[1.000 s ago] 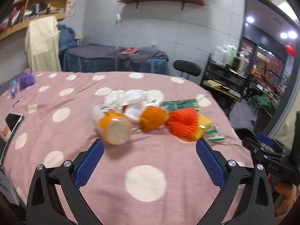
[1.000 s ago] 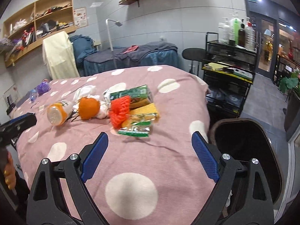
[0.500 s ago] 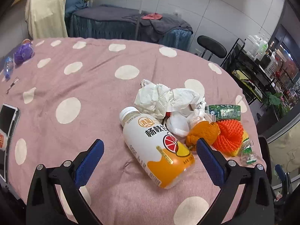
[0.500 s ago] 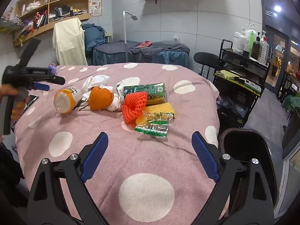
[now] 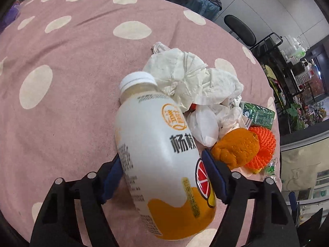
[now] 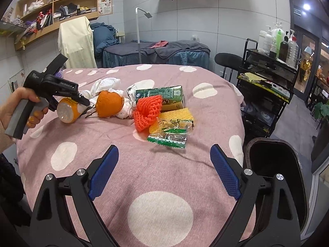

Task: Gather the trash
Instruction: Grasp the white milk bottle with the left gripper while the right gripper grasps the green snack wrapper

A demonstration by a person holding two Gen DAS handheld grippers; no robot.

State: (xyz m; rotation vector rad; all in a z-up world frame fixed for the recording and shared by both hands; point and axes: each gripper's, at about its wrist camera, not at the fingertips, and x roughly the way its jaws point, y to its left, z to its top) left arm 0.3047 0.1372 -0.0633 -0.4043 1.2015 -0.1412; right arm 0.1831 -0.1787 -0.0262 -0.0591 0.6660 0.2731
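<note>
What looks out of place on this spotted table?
A heap of litter sits mid-table: a juice bottle lying on its side with the left gripper closing around it, crumpled tissue, orange peel, a red foam net and snack wrappers. Nothing looks spilled.

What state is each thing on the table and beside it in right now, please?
Juice bottle: capped, on its side, between the jaws.
Left gripper: closing around the bottle.
Right gripper: open, empty.
Tissue: crumpled.
Green carton: lying flat.
Snack wrapper: empty-looking, flat.
Bin: open.
</note>
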